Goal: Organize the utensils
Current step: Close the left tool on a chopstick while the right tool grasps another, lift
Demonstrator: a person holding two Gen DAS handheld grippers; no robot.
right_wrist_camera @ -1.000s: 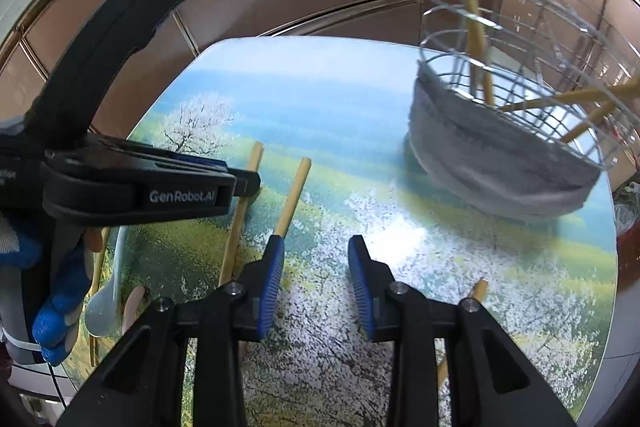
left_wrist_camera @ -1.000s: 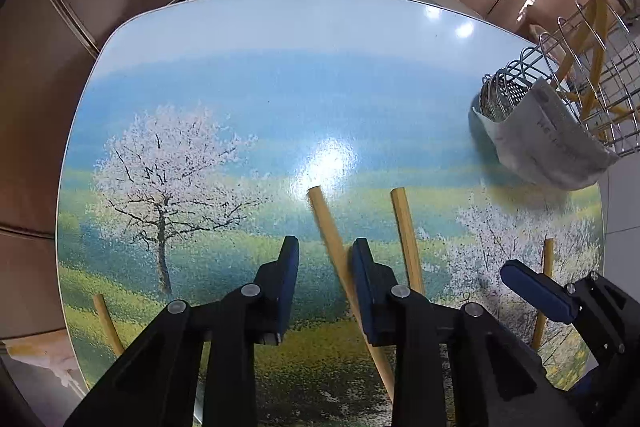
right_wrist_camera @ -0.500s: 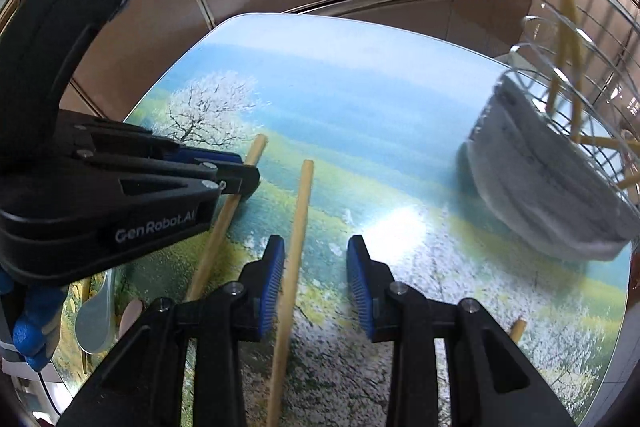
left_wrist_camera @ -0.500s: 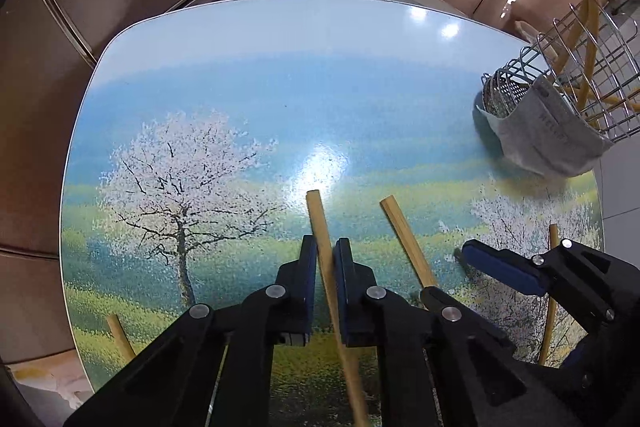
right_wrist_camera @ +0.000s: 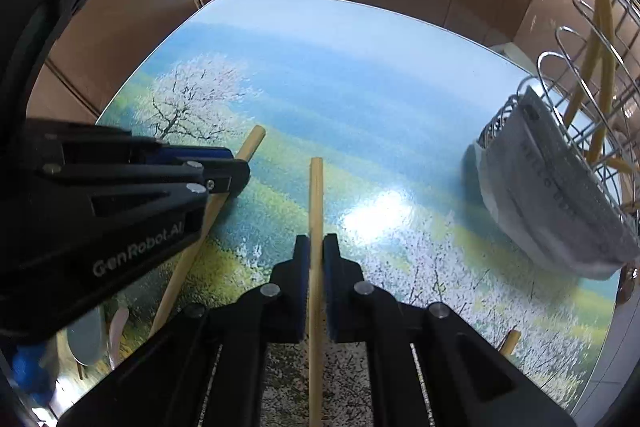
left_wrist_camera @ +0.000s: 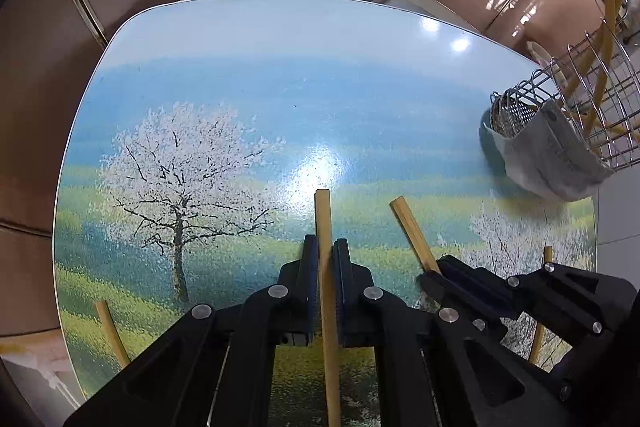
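Two bamboo chopsticks lie side by side on a table top (left_wrist_camera: pixel 240 75) printed with a landscape. My left gripper (left_wrist_camera: pixel 325 243) points down at the table and is shut on the left chopstick (left_wrist_camera: pixel 322 211), whose end sticks out past the pads. From the right wrist view the same left gripper (right_wrist_camera: pixel 230 175) is seen holding that chopstick (right_wrist_camera: pixel 251 143). My right gripper (right_wrist_camera: pixel 316 241) is shut on the right chopstick (right_wrist_camera: pixel 316 187); in the left wrist view this right gripper (left_wrist_camera: pixel 430 281) holds its chopstick (left_wrist_camera: pixel 410 227) close beside.
A wire utensil basket (left_wrist_camera: pixel 592 95) with several chopsticks in it stands at the table's right edge, its base wrapped in grey cloth (right_wrist_camera: pixel 548 199). Loose chopsticks lie at the left (left_wrist_camera: pixel 112 335) and right (left_wrist_camera: pixel 540 311). Spoons (right_wrist_camera: pixel 86 341) lie near the front left.
Both grippers closed: the left onto the left chopstick first, then the right, which slid left over the right chopstick and shut on it.
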